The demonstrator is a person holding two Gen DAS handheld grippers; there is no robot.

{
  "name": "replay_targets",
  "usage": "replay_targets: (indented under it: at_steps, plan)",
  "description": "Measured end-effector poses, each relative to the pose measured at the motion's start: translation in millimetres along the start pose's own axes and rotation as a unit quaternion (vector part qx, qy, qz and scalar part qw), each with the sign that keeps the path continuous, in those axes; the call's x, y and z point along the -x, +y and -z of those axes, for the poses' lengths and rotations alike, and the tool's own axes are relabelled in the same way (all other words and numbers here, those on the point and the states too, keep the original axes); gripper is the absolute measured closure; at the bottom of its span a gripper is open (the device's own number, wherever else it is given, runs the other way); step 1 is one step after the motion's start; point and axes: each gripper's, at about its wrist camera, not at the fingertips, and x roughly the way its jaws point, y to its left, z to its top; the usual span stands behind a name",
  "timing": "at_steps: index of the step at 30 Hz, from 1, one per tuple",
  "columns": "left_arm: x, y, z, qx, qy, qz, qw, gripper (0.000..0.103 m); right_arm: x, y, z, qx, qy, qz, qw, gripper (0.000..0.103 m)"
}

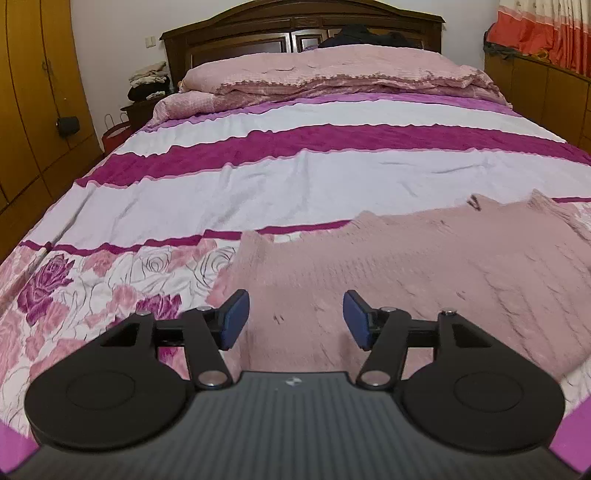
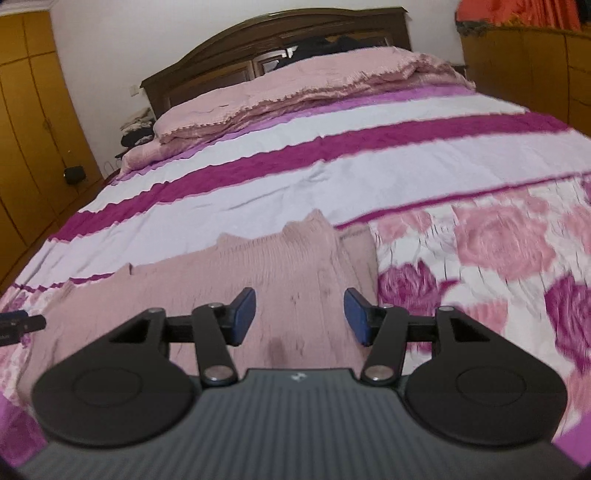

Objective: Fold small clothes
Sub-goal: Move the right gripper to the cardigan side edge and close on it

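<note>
**Pink knit laid out on a striped, rose-printed bed**

The surface is a wide bed whose bedspread (image 1: 295, 177) runs in white and magenta bands across the middle and turns to a pink and purple rose print near the foot. A folded pink quilt (image 1: 332, 74) lies at the far end, against a dark wooden headboard (image 1: 295, 26). Yellow-brown wardrobe doors (image 1: 33, 92) line the left wall, a low wooden cabinet (image 1: 535, 81) stands on the right under orange cloth, and a heap of clothes (image 1: 147, 81) sits beside the bed head.

The small pink knitted garment (image 1: 424, 266) lies flat on the rose-printed part, near the foot (its far edge is uneven).

The left gripper (image 1: 295, 319) hovers over the garment's left part with blue pads apart and nothing between them. The right gripper (image 2: 299, 315) hangs over its right part, likewise parted and empty.

No writing is readable; only a small pale emblem marks each gripper body.
</note>
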Motion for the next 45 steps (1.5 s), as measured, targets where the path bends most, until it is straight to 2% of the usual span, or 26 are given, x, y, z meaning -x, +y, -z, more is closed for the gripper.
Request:
replay_targets:
  at_steps: [6,13,17,20,25,32,38,45]
  plan:
    - [23,-8,14,0.031,0.021,0.018,0.9991,0.034,17,-11,17,-0.046,-0.006,-0.004,0.999,0.048]
    - [34,-14,25,0.066,0.045,0.03,0.9963,0.032,25,-23,29,-0.049,-0.003,0.004,0.999,0.046]
    - [34,-19,29,0.065,0.055,0.021,0.9962,0.031,28,-28,31,-0.048,-0.007,0.0,0.999,0.038]
    - [30,-21,34,0.069,0.068,0.012,0.9952,0.031,27,-33,29,-0.052,-0.005,-0.001,0.999,0.036]
    - [24,-22,41,0.074,0.081,-0.004,0.994,0.031,15,-43,21,-0.054,0.005,-0.001,0.999,0.036]
    - [18,-21,43,0.075,0.086,-0.01,0.9934,0.031,-19,-47,22,-0.059,0.045,-0.036,0.997,0.034]
    - [14,-20,42,0.076,0.089,-0.01,0.9931,0.03,-36,-50,19,-0.086,0.04,-0.078,0.992,0.034]
    - [10,-21,42,0.072,0.088,-0.015,0.9934,0.03,-47,-50,20,-0.102,0.028,-0.087,0.991,0.034]
